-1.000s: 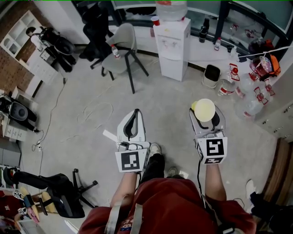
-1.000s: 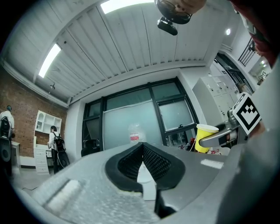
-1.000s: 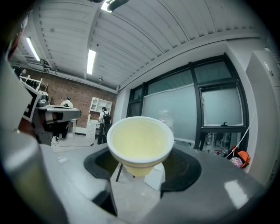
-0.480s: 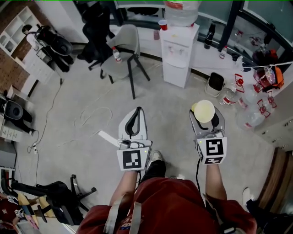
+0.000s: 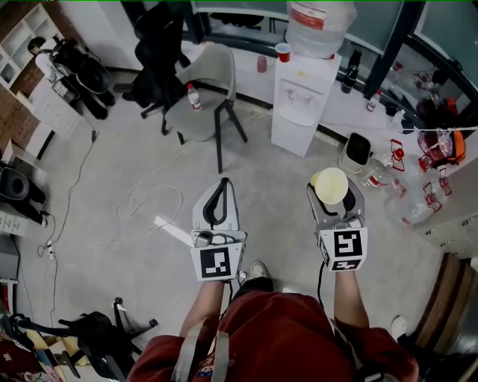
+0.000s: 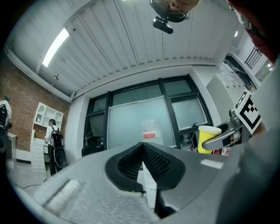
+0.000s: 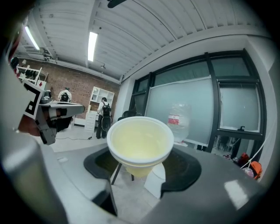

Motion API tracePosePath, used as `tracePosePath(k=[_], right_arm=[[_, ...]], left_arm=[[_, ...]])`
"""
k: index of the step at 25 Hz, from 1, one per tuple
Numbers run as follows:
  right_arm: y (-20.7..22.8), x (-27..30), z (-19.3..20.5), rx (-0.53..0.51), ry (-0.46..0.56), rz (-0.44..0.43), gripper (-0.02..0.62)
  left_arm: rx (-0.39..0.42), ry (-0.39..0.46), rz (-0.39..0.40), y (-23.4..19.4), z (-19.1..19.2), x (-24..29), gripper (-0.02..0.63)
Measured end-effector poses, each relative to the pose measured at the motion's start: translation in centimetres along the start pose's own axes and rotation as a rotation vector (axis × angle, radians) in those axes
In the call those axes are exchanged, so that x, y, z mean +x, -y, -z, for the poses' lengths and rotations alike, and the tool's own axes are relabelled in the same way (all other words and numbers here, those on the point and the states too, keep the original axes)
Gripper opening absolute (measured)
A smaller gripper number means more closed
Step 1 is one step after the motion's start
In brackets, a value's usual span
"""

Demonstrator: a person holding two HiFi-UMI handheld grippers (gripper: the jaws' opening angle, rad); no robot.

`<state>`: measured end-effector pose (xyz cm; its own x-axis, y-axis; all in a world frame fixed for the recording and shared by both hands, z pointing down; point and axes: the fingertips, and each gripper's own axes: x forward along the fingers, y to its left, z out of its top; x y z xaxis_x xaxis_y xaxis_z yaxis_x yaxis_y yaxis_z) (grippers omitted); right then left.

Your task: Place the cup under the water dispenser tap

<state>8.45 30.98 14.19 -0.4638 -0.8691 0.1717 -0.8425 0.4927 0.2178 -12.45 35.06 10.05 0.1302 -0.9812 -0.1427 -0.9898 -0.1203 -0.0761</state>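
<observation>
The pale yellow cup [image 5: 329, 184], a small tapered plastic one with a rolled rim, sits upright right of centre in the head view, its open mouth facing up. It is clamped between the two jaws of the right gripper [image 5: 331, 195]. In the right gripper view the dark pads press on the cup's sides below the rim, one from the left and one from the right, and the cup fills the middle of the frame. The left gripper [image 5: 222, 183] lies just left of centre in the head view, level with the right one. Its jaws are pressed together at the tip with nothing between them, as the left gripper view shows. In that view the cup appears at the right edge. Both grippers point toward the upper part of the head view, where the white water dispenser [image 5: 301, 112] stands against the wall. It is upper right of centre and well apart from the cup. Its tap [image 5: 303, 95] is a small detail on the front panel, and the space under it holds nothing. A clear water bottle [image 5: 321, 22] sits on top of the dispenser, with a red cup [image 5: 283, 52] beside it. A grey chair [image 5: 200, 93] stands to the dispenser's left and a white bin [image 5: 357, 153] to its lower right, both on the grey floor [image 5: 134, 157].
</observation>
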Motion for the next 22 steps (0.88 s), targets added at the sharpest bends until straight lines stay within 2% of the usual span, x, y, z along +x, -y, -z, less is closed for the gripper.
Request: tracePosePath(k=[10,17,22], right_arm=[[-1.1,6.4,-0.7,-0.005,-0.009,0.017,0.287],[0.4,9.5,0.6,0.015,-0.014,0.019,0.287],[3.0,12.5,1.3,0.034,-0.014,0.016,0.287]], left_arm=[[-0.022,-0.014,0.011,-4.7,2.4,4.9,0.006],[-0.022,-0.023,0.023,-4.4,4.0,8.0,0.006],[-0.021,-0.019,0.027,-3.7,4.5,12.1,0.006]])
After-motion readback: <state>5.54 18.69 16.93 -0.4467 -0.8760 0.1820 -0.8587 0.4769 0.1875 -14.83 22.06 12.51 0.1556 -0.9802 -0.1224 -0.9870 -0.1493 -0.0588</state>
